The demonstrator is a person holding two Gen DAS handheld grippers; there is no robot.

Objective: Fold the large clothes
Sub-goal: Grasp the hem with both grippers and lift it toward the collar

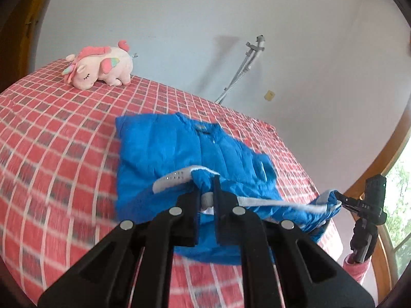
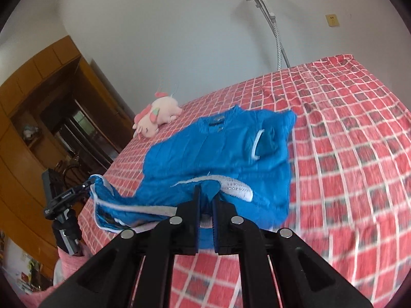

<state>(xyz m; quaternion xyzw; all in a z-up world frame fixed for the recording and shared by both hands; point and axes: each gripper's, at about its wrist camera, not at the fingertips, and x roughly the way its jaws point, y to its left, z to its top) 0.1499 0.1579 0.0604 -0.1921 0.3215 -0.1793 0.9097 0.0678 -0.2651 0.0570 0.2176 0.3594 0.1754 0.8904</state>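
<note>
A blue jacket (image 1: 179,148) lies on a big bed with a red checked cover (image 1: 64,133). The top part of the jacket, with its collar, rests flat on the bed. The bottom edge is lifted up off the cover, and it hangs between two black grippers.

The left gripper (image 1: 206,192) has its two fingers pinched tight on the blue cloth, right by a white and grey band (image 1: 174,179) that runs along the hem. Little shiny dots sit on that band. The right gripper (image 2: 206,196) is pinched tight on the hem too, at the other corner. From the left camera, the right gripper shows far off at the right side, holding a bunched bit of blue cloth. From the right camera, the left gripper shows at the left side, doing the same. A hand in a black glove (image 1: 364,238) holds the right gripper, with a pink sleeve (image 1: 355,265) under it.

The white trim sags a little between the two grippers. A small pocket with a white edge (image 2: 258,143) shows on the jacket front.

A pink toy unicorn (image 1: 102,69) lies on the bed past the jacket, well apart from it. A grey and white steamer pole (image 2: 269,20) stands by the white wall behind the bed. A brown wooden cupboard (image 2: 33,97) stands to one side, and a window (image 1: 400,192) with green leaves outside is at the other side
</note>
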